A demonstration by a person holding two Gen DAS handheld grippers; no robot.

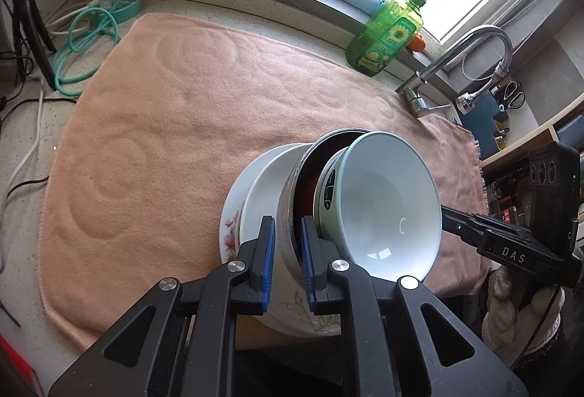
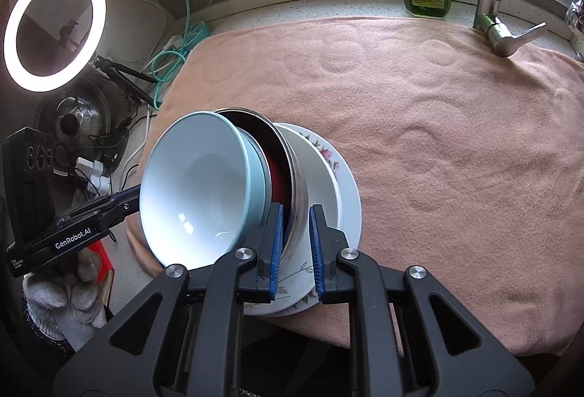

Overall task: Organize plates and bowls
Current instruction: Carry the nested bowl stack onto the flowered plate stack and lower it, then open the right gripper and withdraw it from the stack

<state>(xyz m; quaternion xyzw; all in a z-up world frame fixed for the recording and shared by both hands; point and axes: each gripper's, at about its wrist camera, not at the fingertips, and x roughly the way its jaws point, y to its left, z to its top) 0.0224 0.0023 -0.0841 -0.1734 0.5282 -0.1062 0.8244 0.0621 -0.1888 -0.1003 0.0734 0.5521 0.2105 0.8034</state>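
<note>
The stack of dishes sat on the pink towel (image 2: 438,126) covering the tabletop (image 1: 22,156). From bottom to top it comprised floral plates (image 2: 337,163), a steel bowl (image 1: 288,192) and a pale blue bowl (image 1: 387,199). The left claw (image 1: 288,262) was clamped on the steel bowl's rim. The right claw (image 2: 296,247) was clamped on the same rim from the opposite side.
</note>
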